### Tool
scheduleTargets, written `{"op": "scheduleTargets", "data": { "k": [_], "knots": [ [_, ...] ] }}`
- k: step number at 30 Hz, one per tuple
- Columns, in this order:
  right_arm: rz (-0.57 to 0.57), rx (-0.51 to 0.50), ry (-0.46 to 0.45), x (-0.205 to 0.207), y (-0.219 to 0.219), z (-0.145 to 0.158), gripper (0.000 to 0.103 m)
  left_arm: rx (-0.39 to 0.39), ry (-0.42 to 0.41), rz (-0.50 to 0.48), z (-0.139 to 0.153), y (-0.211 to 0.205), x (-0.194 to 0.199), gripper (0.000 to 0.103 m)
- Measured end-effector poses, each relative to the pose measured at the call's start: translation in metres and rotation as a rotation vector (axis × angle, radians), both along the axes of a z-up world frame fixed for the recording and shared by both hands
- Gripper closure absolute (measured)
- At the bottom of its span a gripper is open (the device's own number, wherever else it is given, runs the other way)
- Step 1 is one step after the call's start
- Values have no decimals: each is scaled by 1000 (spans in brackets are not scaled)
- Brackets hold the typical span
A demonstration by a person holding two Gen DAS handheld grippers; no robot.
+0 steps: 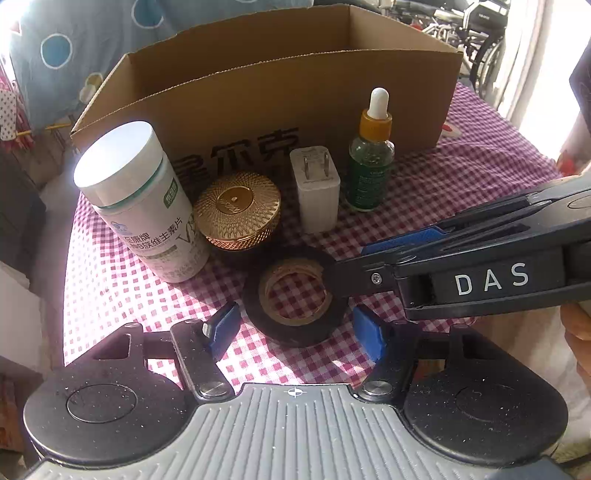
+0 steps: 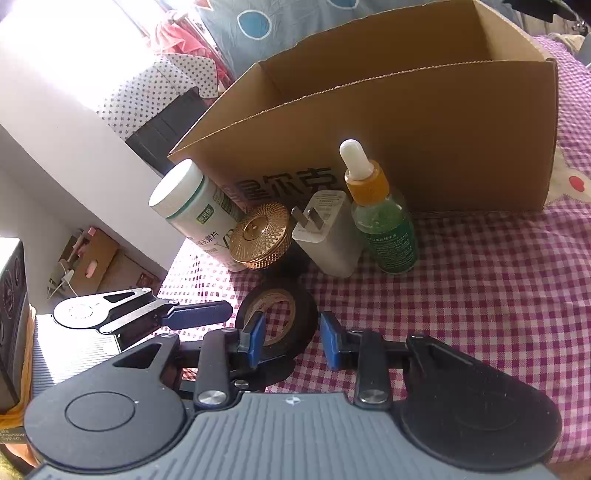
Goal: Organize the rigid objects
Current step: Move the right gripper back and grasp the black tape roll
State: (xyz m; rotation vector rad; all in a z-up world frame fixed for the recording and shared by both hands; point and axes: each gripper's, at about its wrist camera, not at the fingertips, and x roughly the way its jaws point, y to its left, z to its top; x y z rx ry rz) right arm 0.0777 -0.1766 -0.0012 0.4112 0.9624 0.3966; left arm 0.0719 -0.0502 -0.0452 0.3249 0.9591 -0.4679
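Note:
A black tape roll (image 1: 295, 299) lies flat on the checked cloth; it also shows in the right wrist view (image 2: 280, 317). My left gripper (image 1: 295, 328) is open, its blue pads either side of the roll's near edge. My right gripper (image 2: 291, 339) is open, one finger inside the roll's hole and one outside its right wall; it reaches in from the right in the left wrist view (image 1: 354, 266). Behind stand a white vitamin bottle (image 1: 140, 199), a gold lidded jar (image 1: 236, 210), a white charger plug (image 1: 317, 188) and a green dropper bottle (image 1: 371, 158).
An open cardboard box (image 1: 280, 85) stands behind the row of objects, its inside not visible. The table edge drops off at the left (image 1: 70, 258). Wheelchairs stand at the far right (image 1: 476, 33). Checked cloth (image 2: 498, 295) stretches to the right.

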Motion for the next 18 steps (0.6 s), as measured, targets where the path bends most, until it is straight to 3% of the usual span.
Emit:
{"op": "scheduleTargets", "data": {
  "k": [8,18],
  "knots": [
    [20,-60,-1,5,8,-8,78,13,-15,-32,-2,-11,-3,42],
    [-109,-91,2,-18,-26,-6,80,15,-31,-179,-5,-51,-19,42]
  ]
}}
